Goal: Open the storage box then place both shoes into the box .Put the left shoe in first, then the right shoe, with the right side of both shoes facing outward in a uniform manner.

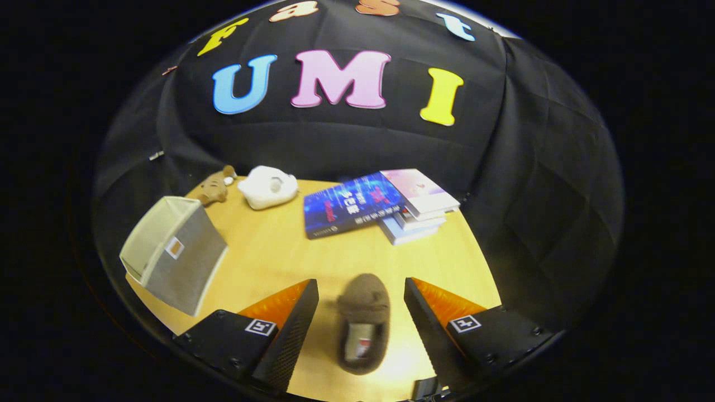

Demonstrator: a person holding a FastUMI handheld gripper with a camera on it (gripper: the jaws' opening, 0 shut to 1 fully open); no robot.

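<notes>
Brown and fuzzy, the shoe (363, 324) lay on the wooden table (268, 257) between my claw's (361, 293) spread fingers, touching neither, its toe pointing ahead and its pale insole showing. Off to my left the grey fabric storage box (176, 254) sat tilted.

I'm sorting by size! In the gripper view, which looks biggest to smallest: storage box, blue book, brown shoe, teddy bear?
1. Storage box
2. Blue book
3. Brown shoe, between the open claw fingers; nearness may enlarge it
4. Teddy bear
</notes>
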